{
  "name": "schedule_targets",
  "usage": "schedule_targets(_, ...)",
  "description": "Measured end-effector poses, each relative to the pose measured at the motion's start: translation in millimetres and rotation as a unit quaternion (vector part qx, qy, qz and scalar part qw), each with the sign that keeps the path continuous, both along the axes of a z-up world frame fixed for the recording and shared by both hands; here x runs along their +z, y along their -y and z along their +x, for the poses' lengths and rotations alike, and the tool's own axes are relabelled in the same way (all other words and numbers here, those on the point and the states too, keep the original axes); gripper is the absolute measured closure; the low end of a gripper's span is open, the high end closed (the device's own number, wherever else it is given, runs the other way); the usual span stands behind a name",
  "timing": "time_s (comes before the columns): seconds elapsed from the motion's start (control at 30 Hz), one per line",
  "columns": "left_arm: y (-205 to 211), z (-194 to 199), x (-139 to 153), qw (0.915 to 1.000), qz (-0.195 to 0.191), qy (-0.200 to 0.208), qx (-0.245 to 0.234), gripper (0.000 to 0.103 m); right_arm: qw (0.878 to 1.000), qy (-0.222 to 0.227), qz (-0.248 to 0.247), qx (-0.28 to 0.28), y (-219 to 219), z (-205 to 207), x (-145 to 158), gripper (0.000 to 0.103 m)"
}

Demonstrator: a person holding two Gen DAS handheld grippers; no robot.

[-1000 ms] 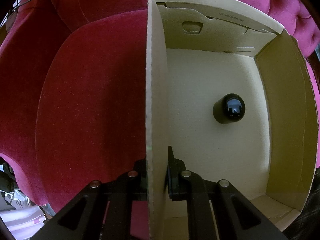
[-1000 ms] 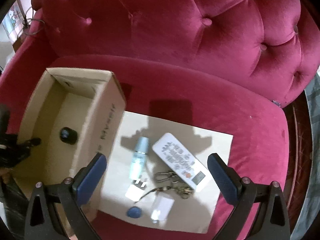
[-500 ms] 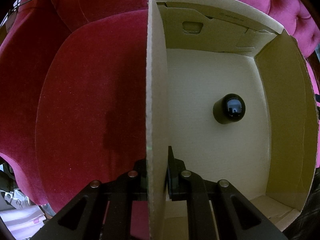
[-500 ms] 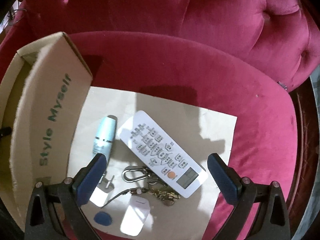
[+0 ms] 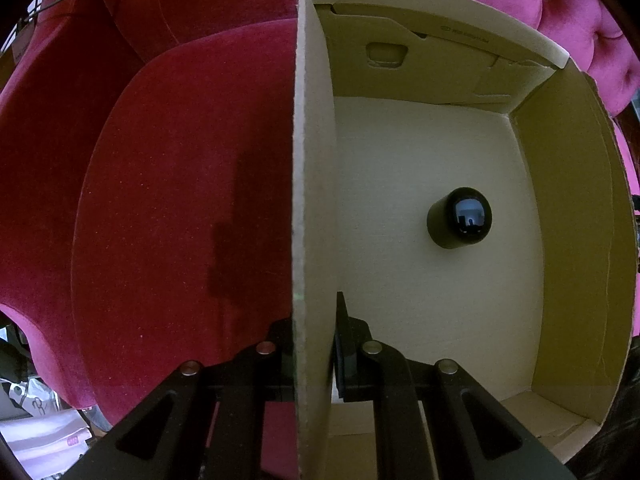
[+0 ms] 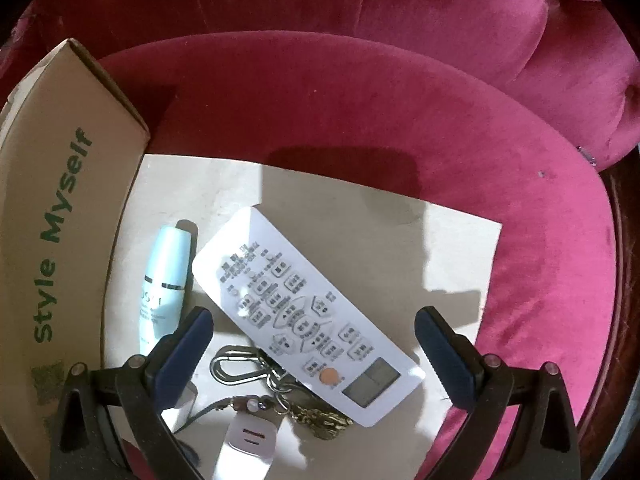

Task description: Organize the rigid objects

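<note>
Already the right gripper (image 6: 314,344) had dropped much closer to the loose items than a second before, when its camera took in the whole seat and the open box; the remote had grown to fill the middle of its view. That suggested the next pick was being lined up, probably the remote.

Largest was the pink velvet chair (image 6: 360,120), its seat carrying everything. On the left of the seat stood the cardboard box (image 5: 420,160), and the left gripper (image 5: 316,344) had not shifted, its jaws pinching the box's left wall to steady it. Inside, 1 black cylinder (image 5: 460,222) lay toward the right of the floor, so sorting had only begun.

Right of the box lay a pale sheet (image 6: 360,220) bearing the rest. The white remote (image 6: 308,316) lay diagonally, buttons up, flat and slim, between the right gripper's spread jaws, which touched nothing. Left of it lay a light blue bottle (image 6: 164,280) on its side. Nearer sat a key bunch (image 6: 280,384) with a carabiner, and a small white tag (image 6: 250,438).
</note>
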State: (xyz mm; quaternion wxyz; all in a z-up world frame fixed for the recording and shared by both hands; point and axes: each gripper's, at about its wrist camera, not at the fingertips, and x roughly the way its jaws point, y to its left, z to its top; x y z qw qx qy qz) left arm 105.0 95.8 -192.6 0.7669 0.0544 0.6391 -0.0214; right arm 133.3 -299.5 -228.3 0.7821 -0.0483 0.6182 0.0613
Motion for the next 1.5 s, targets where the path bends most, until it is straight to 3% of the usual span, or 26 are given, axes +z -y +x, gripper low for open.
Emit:
schedule_targets(0.1, 1, 0, -1, 1.0000, 0.002, 0.001, -0.001, 0.091, 1.000, -0.004, 0.005, 0.005, 1, 7, -1, 0.007)
schedule_targets(0.17, 1, -1, -1, 1.0000, 0.002, 0.000, 0.000, 0.091, 1.000, -0.009, 0.007, 0.009, -3, 12, -1, 0.018)
schedule_targets(0.33, 1, -1, -3, 1.0000, 0.003, 0.000, 0.000, 0.091, 1.000, -0.018, 0.011, 0.016, -8, 23, -4, 0.028)
schedule_targets(0.47, 1, -1, -3, 1.0000, 0.003, 0.000, 0.000, 0.091, 1.000, -0.012, 0.006, 0.022, -9, 27, 0, 0.046)
schedule_targets(0.57, 2, -1, -4, 1.0000, 0.005, 0.000, 0.000, 0.091, 1.000, -0.013, 0.009, 0.015, -4, 31, 2, 0.052)
schedule_targets(1.0, 4, -2, -6, 1.0000, 0.008, 0.001, -0.001, 0.091, 1.000, 0.006, 0.015, -0.017, 7, 33, 29, 0.053)
schedule_targets(1.5, 6, -5, -7, 0.9999, 0.012, 0.003, -0.004, 0.091, 0.999, 0.034, 0.026, -0.021, -3, 3, 58, 0.055)
